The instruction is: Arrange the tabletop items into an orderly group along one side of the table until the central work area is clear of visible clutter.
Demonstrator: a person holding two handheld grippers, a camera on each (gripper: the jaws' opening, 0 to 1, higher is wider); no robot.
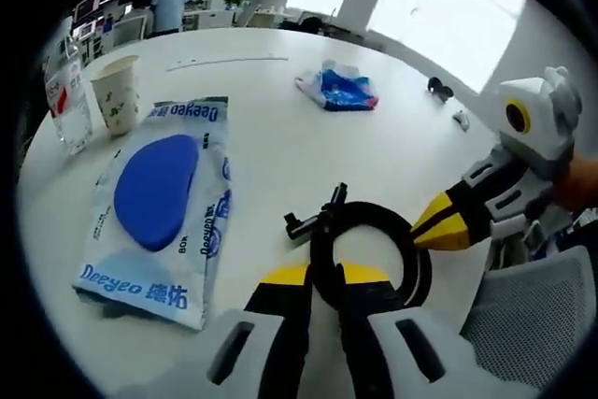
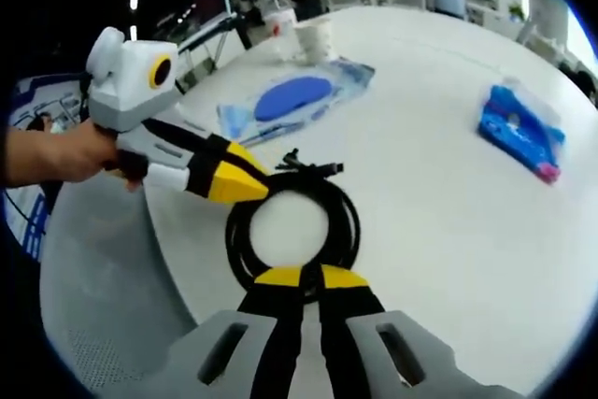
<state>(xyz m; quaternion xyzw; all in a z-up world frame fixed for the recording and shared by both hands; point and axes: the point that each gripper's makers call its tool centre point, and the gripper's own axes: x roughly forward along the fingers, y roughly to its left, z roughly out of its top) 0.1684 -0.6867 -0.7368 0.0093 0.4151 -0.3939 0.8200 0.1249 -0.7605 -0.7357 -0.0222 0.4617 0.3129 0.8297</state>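
In the left gripper view, the left gripper (image 1: 322, 279) has its jaws clenched on the near side of a coiled black cable (image 1: 369, 248) lying at the near edge of the white surface (image 1: 280, 137). The right gripper (image 1: 447, 226) comes in from the right, its tips touching the coil's right side. To the left lies a wipes pack (image 1: 159, 207); beyond it a cup (image 1: 118, 92) and a bottle (image 1: 67, 91); far off, a blue packet (image 1: 338, 88).

In the right gripper view, the right gripper (image 2: 310, 277) grips the coil's (image 2: 291, 226) near arc, while the left gripper (image 2: 243, 184) pinches its far left side. Both hold one loop — if they pull apart, the coil may unwind or slip off the edge.
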